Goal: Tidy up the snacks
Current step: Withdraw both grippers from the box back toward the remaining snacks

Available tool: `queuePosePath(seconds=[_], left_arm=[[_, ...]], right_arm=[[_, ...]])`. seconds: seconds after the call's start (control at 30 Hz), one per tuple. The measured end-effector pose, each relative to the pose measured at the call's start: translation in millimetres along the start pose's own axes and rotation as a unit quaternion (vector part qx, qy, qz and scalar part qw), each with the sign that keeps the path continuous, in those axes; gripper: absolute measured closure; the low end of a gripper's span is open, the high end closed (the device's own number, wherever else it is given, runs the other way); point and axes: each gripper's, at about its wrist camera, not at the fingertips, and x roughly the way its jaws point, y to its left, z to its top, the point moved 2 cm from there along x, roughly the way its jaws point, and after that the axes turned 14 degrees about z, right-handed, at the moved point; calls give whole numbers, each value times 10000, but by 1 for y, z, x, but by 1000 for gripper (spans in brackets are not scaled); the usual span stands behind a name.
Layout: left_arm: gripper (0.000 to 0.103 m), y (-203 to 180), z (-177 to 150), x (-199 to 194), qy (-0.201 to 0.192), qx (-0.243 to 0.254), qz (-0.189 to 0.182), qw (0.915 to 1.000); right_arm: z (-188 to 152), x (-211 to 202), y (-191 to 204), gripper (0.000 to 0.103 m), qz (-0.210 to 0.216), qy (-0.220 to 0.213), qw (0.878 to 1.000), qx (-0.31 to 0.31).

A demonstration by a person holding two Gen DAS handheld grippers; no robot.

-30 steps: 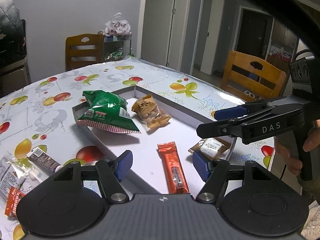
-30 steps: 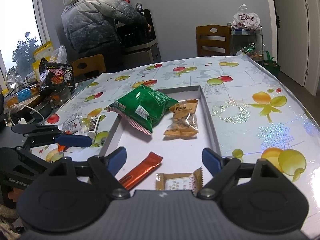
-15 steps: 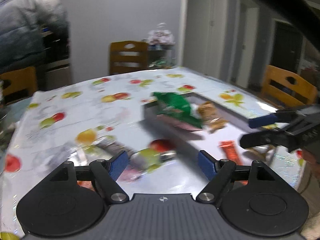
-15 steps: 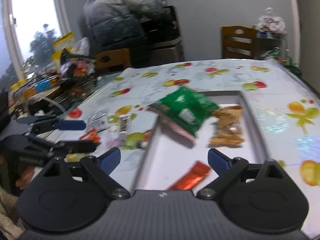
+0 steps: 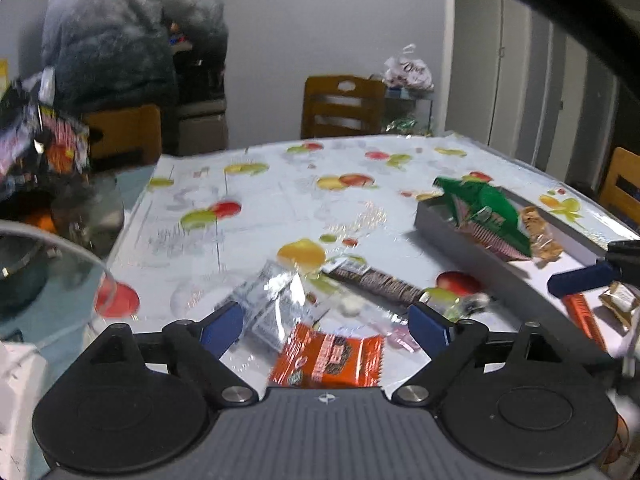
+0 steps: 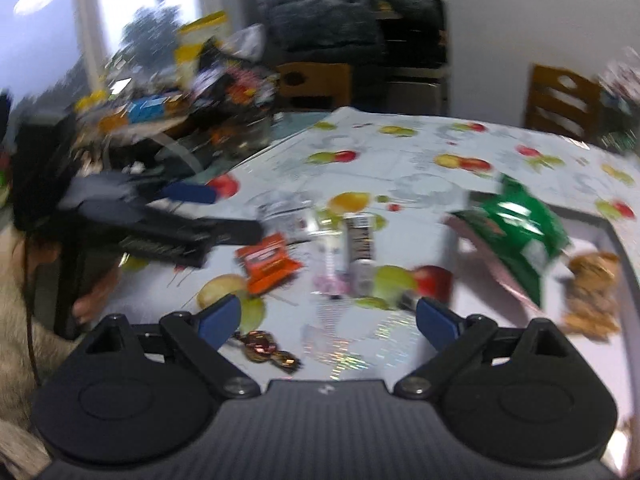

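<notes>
My left gripper (image 5: 326,326) hovers low over loose snacks on the fruit-print tablecloth, its jaws opening. An orange packet (image 5: 328,360) and a clear silver packet (image 5: 272,304) lie on the cloth between its pads, untouched. A dark bar (image 5: 372,278) lies just beyond. My right gripper (image 6: 328,318) stands wide open over the same pile, gripping nothing, with a wrapped candy (image 6: 264,346) by its left pad. The orange packet (image 6: 266,262) lies ahead of it. The grey tray (image 5: 460,240) at right holds a green bag (image 5: 488,216), a nut pack (image 5: 540,232) and an orange bar (image 5: 580,312).
A person in a grey puffy jacket (image 5: 120,40) stands at the back by a counter. Wooden chairs (image 5: 340,108) ring the table. A cluttered side surface with bags (image 6: 192,92) and a glass lid (image 5: 40,248) lies to the left.
Both views have swung left, from the tray to the loose snacks on the cloth. Both pairs of jaws have spread wider. Nothing was picked up.
</notes>
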Motion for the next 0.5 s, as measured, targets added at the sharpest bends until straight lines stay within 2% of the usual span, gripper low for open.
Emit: queuePosePath(seconds=[0.27,0.5], left_arm=[[16,-2,-22,28,258,-99,88,9996],[18,-2,-30,35,317,-182,-151,9992]], right_arm=[[-18,55,34,8,210,500,9970,-561],[-28,75,49,12,109,557,9935,-983]])
